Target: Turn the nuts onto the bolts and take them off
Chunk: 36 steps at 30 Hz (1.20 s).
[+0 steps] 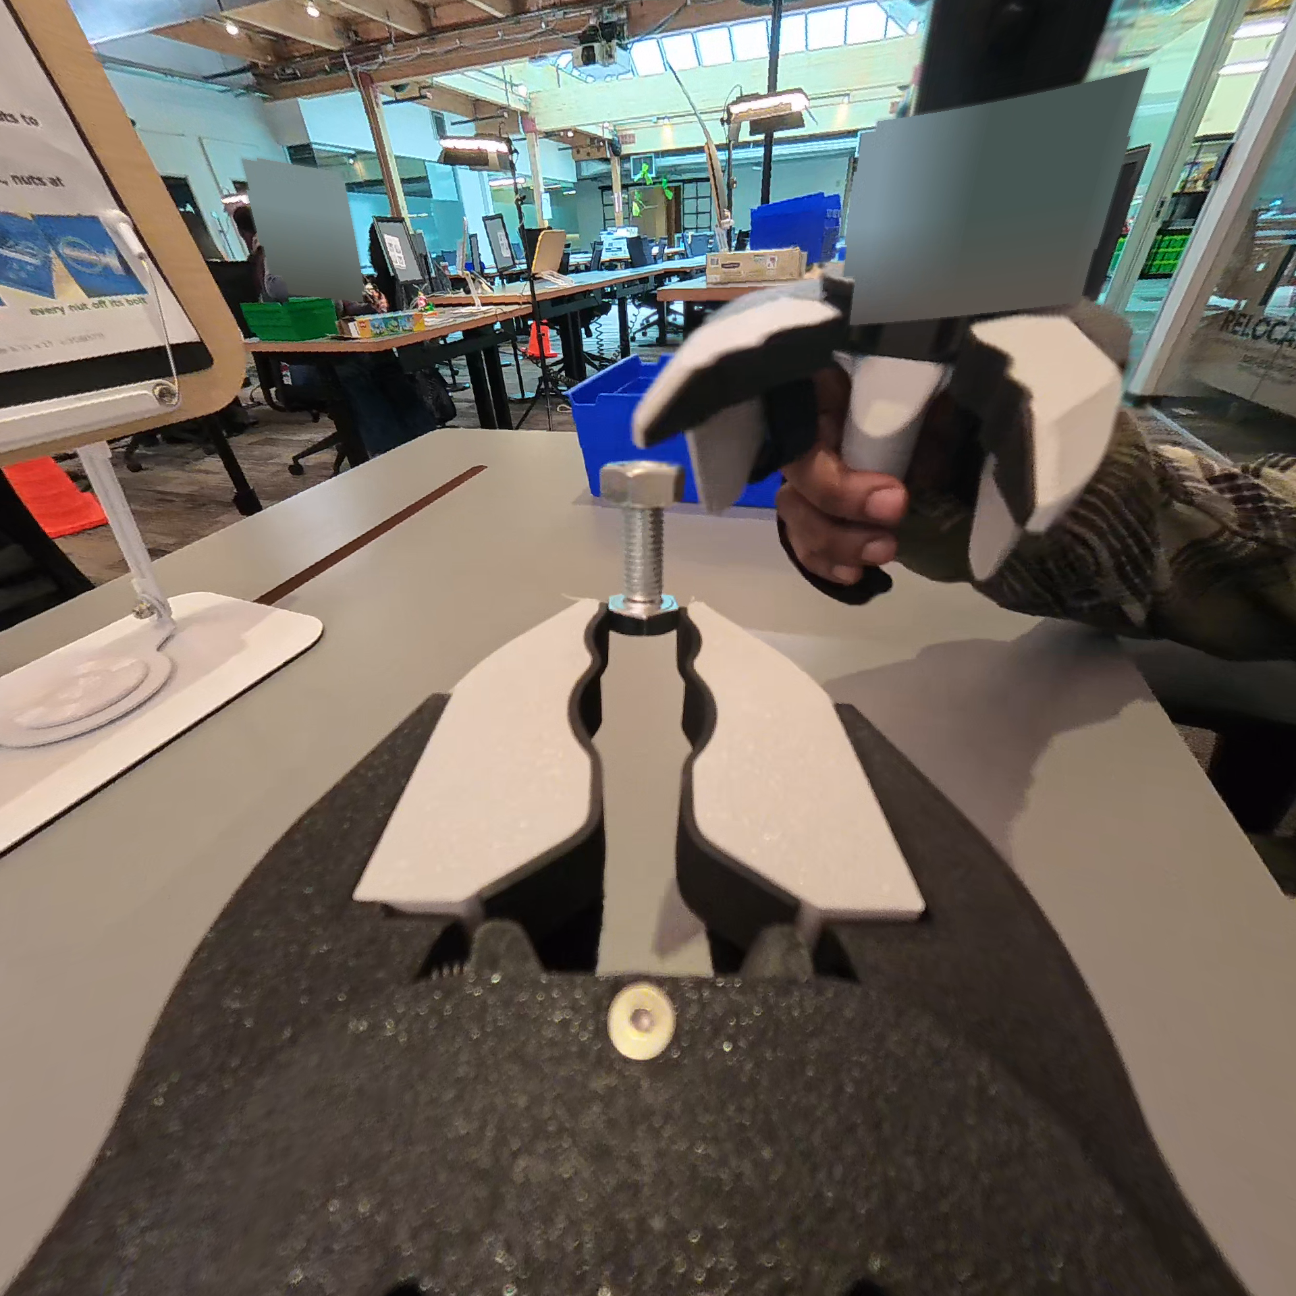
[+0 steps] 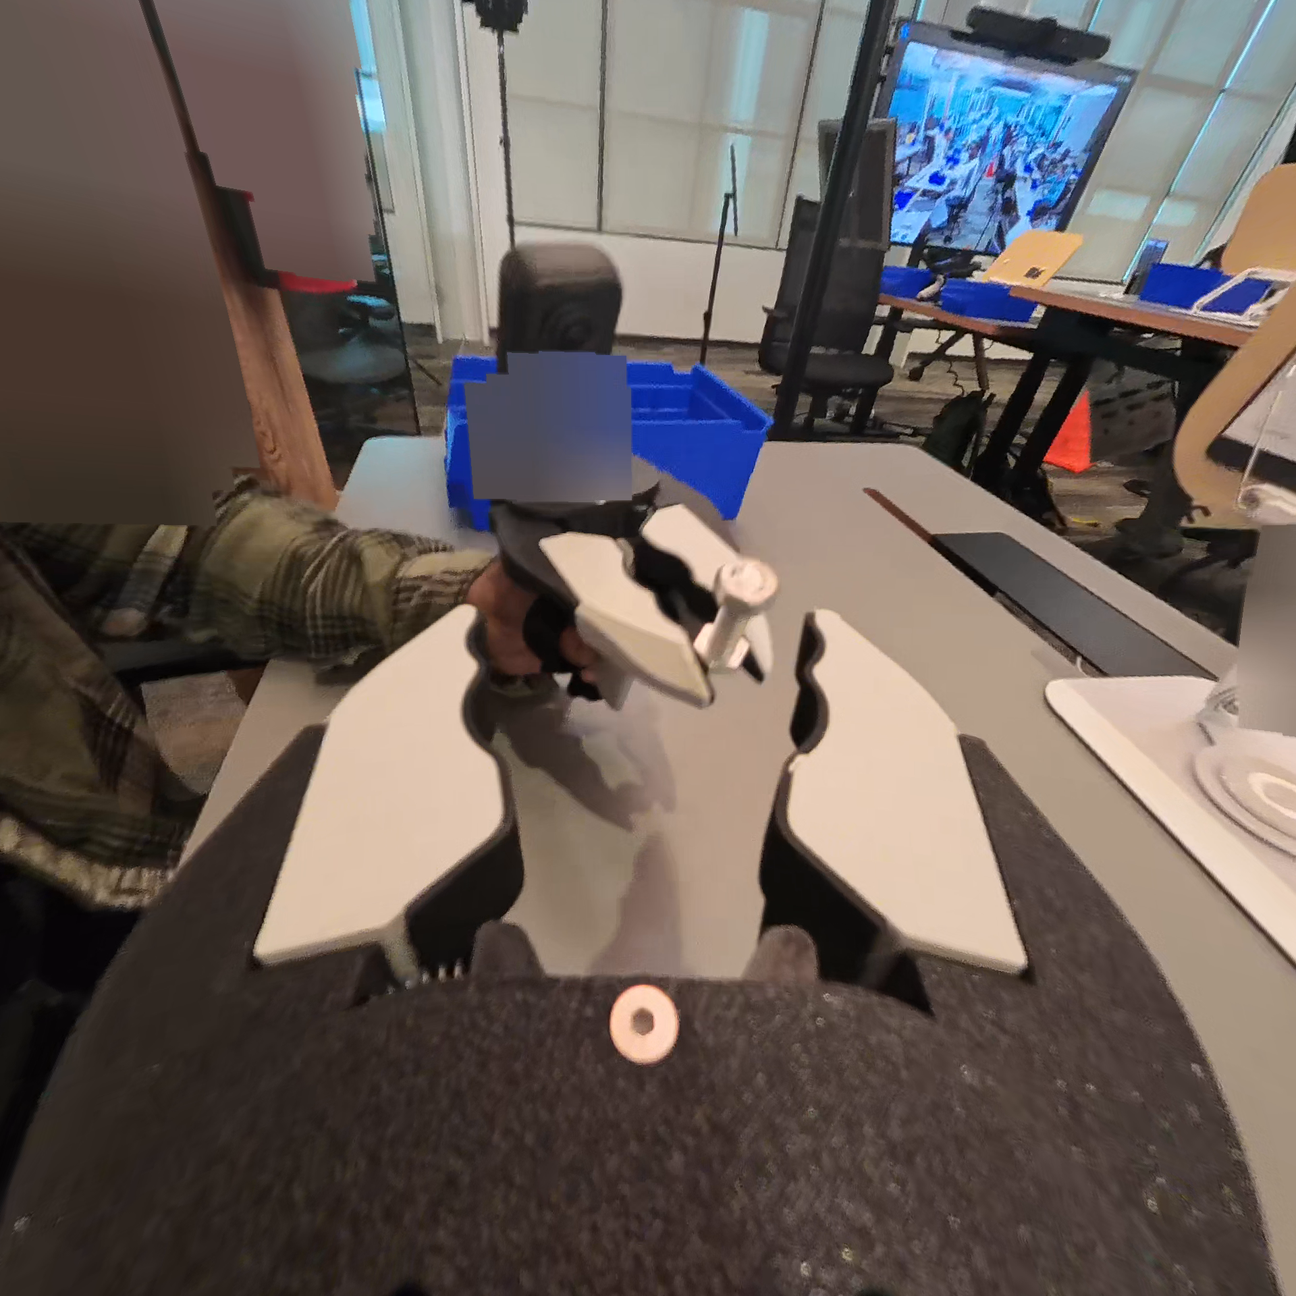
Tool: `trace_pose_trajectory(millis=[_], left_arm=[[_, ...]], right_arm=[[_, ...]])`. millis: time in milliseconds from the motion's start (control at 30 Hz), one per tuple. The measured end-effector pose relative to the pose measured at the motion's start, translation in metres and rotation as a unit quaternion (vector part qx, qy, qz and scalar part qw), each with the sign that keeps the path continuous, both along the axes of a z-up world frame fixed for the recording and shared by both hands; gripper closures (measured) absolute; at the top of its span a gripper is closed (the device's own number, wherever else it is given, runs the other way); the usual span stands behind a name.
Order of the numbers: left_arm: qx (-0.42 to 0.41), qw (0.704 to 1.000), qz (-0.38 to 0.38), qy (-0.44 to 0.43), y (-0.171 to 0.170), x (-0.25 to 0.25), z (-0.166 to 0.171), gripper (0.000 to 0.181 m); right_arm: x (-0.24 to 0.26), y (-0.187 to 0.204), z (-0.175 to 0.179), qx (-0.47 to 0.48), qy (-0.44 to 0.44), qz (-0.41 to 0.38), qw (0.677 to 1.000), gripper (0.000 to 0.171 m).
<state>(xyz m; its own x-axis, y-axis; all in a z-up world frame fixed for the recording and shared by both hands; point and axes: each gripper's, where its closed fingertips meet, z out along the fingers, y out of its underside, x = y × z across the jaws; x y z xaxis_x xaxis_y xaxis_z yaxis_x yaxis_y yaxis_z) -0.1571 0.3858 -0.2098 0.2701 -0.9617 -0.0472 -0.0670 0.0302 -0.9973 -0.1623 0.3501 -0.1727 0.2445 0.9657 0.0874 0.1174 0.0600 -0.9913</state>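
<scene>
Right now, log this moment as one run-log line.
left gripper: shut on nut, bolt upright, head up | right gripper: open, empty, beside bolt head | table: gray

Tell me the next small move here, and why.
Probably bring the right gripper down onto the bolt head and shut on it. The left gripper pinches the nut at the bolt's lower end, the bolt stands free above, and the right gripper is open, holding nothing.

A grey desk (image 1: 435, 631) carries a blue bin (image 2: 701, 435) at its far edge, a white stand base (image 1: 175, 652) on a white mat (image 1: 105, 764) along one side, and a dark slot (image 1: 379, 533) running toward the far edge.
</scene>
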Motion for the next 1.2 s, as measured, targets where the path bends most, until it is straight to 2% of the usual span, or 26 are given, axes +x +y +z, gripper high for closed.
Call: trace_pose_trajectory(millis=[67, 133, 200, 233, 267, 367, 433, 533, 567, 633, 667, 800, 867, 933, 1000, 1100, 1200], left_arm=[[-0.002, 1.0, -0.005, 0.0, -0.002, 0.002, -0.001, 0.163], [-0.001, 1.0, -0.006, 0.0, -0.004, 0.004, -0.002, 0.163], [0.001, 1.0, 0.001, 0.002, -0.002, 0.002, -0.001, 0.163], [0.0, 1.0, 0.005, 0.002, -0.001, 0.001, 0.0, 0.163], [-0.002, 1.0, 0.006, 0.0, 0.001, -0.001, 0.001, 0.163], [-0.001, 1.0, -0.002, -0.001, -0.001, 0.0, 0.001, 0.163], [-0.004, 1.0, -0.009, -0.001, -0.005, 0.005, -0.001, 0.163], [0.001, 1.0, -0.009, 0.003, -0.007, 0.007, -0.002, 0.163], [0.001, 1.0, -0.007, 0.004, -0.006, 0.006, -0.001, 0.163], [-0.001, 1.0, 0.0, -0.001, -0.003, 0.003, 0.001, 0.164], [-0.004, 1.0, -0.002, -0.003, -0.003, 0.001, 0.002, 0.163], [-0.007, 1.0, -0.012, -0.005, -0.006, 0.004, 0.001, 0.163], [-0.005, 1.0, -0.013, -0.003, -0.008, 0.007, 0.0, 0.163], [-0.003, 1.0, -0.004, 0.004, -0.006, 0.005, 0.0, 0.163], [-0.008, 1.0, 0.003, 0.002, -0.002, 0.002, 0.0, 0.163], [-0.01, 1.0, -0.005, -0.004, -0.003, 0.002, 0.002, 0.163], [-0.007, 1.0, -0.012, -0.006, -0.007, 0.006, 0.001, 0.163]], right_arm=[[-0.007, 0.005, 0.007, -0.004, 0.011, 0.009, 1.0, 0.086], [-0.016, 0.001, -0.001, -0.015, -0.001, 0.028, 1.0, 0.087], [-0.016, -0.008, -0.011, -0.018, -0.011, 0.025, 0.999, 0.08], [-0.011, -0.017, -0.015, -0.009, -0.016, 0.027, 0.999, 0.093], [-0.005, -0.021, -0.015, 0.001, -0.011, 0.016, 1.0, 0.094], [0.004, -0.005, 0.002, 0.019, 0.02, -0.029, 0.999, 0.085], [-0.003, 0.005, 0.012, 0.01, 0.035, -0.021, 0.999, 0.082], [-0.018, -0.005, -0.003, -0.025, 0.018, 0.023, 0.999, 0.085], [-0.017, -0.01, -0.009, -0.027, 0.014, 0.018, 0.999, 0.077], [-0.008, -0.022, -0.019, -0.006, 0.002, 0.003, 1.0, 0.087], [-0.002, -0.021, -0.019, 0.001, 0.006, -0.014, 1.0, 0.084], [-0.006, -0.001, 0.005, 0.008, 0.04, -0.026, 0.999, 0.081], [-0.017, 0.0, 0.002, 0.003, 0.03, -0.008, 1.0, 0.084], [-0.02, -0.01, -0.006, -0.002, 0.02, -0.007, 1.0, 0.073], [-0.01, -0.02, -0.013, 0.016, 0.008, -0.019, 1.0, 0.085], [-0.003, -0.01, -0.002, 0.019, 0.029, -0.046, 0.998, 0.081], [-0.014, 0.001, 0.004, 0.012, 0.034, -0.032, 0.999, 0.08]])
